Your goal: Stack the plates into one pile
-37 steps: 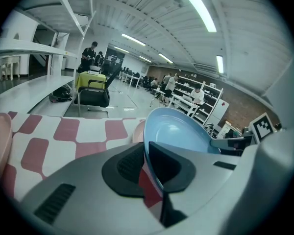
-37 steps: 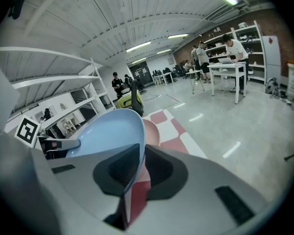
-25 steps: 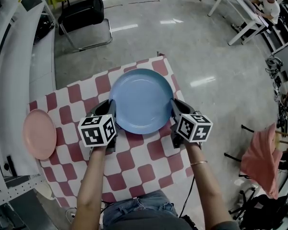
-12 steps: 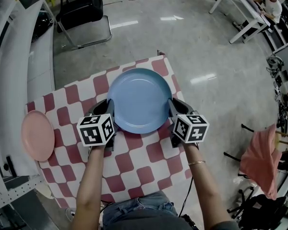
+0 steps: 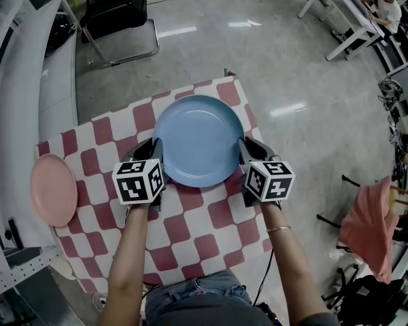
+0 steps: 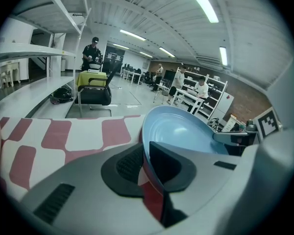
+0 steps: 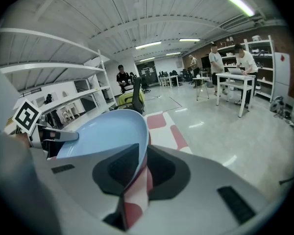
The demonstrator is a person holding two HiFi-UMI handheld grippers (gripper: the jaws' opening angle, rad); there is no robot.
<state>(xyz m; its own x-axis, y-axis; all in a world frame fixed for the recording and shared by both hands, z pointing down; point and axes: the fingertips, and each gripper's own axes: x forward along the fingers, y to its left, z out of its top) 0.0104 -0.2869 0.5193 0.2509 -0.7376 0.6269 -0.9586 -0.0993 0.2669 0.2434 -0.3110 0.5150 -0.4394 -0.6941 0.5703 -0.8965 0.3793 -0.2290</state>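
A light blue plate (image 5: pixel 197 141) lies over the far half of the red-and-white checked table (image 5: pixel 190 229). My left gripper (image 5: pixel 155 152) has the plate's left rim between its jaws, and my right gripper (image 5: pixel 245 152) has the right rim. In the left gripper view the thin rim of the blue plate (image 6: pixel 181 131) runs up between the two dark pads (image 6: pixel 130 163), touching them. The right gripper view shows the same blue plate (image 7: pixel 103 131). Both pairs of jaws are opening. A pink plate (image 5: pixel 53 189) sits apart at the table's left edge.
White shelving (image 5: pixel 13 80) runs along the left side, close to the pink plate. A black chair (image 5: pixel 115 12) stands on the floor beyond the table. A pink cloth over a stool (image 5: pixel 370 223) is off to the right. People work at desks far behind.
Both grippers and the blue plate have shifted a little away from me. The pink plate has stayed where it was.
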